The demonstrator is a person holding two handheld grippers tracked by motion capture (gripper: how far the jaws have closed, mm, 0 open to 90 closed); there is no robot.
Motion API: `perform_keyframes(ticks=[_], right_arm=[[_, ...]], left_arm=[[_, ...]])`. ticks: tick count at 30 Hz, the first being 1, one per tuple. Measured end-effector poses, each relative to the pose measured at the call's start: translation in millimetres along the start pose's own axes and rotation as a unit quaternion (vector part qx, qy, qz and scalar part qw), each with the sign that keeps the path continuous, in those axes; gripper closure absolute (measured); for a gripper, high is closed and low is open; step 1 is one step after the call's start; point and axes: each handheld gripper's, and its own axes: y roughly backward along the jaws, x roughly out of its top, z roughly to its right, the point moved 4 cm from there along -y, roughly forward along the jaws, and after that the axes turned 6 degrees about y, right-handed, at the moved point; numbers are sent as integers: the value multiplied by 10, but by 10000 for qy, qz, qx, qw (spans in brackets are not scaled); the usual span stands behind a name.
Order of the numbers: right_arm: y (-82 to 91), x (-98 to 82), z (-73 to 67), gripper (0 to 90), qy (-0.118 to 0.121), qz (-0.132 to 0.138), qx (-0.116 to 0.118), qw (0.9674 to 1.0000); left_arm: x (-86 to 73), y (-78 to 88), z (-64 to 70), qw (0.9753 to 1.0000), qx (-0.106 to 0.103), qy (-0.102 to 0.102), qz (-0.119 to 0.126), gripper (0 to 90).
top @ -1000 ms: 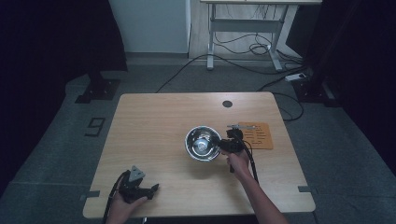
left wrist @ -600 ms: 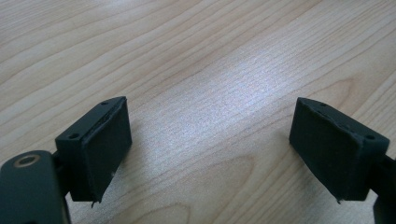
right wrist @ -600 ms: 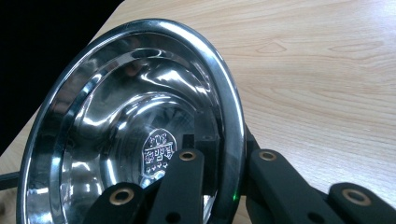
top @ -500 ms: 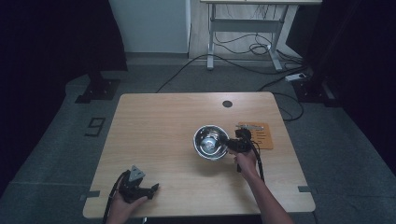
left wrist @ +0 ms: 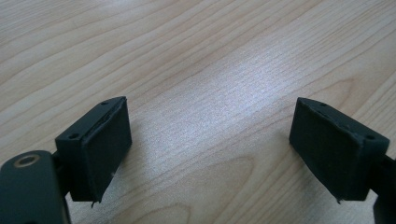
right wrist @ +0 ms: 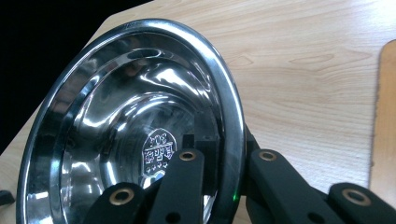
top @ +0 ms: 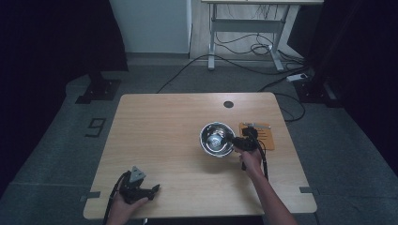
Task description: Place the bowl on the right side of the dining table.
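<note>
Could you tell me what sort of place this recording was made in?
Probably a lab or workshop set up for recording: a bare wooden table on grey carpet, black curtains around it, and loose cables under a metal-framed desk behind.

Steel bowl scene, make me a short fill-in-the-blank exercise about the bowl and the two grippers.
1. The right gripper is shut on the bowl's ______.
2. The left gripper has its jaws ______, with nothing between them.
3. The table top is made of ______.
4. The orange mat lies to the ______ of the bowl in the high view.

Missing words: rim; open; wood; right
</note>
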Motion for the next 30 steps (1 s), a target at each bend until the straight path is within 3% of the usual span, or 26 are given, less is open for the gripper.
perform_keyframes(ticks=[30], right_arm=[[144,103,413,867,-458,284,-261,9982]], left_arm=[[17,-16,-10,9999,-71,-74,-4,123]])
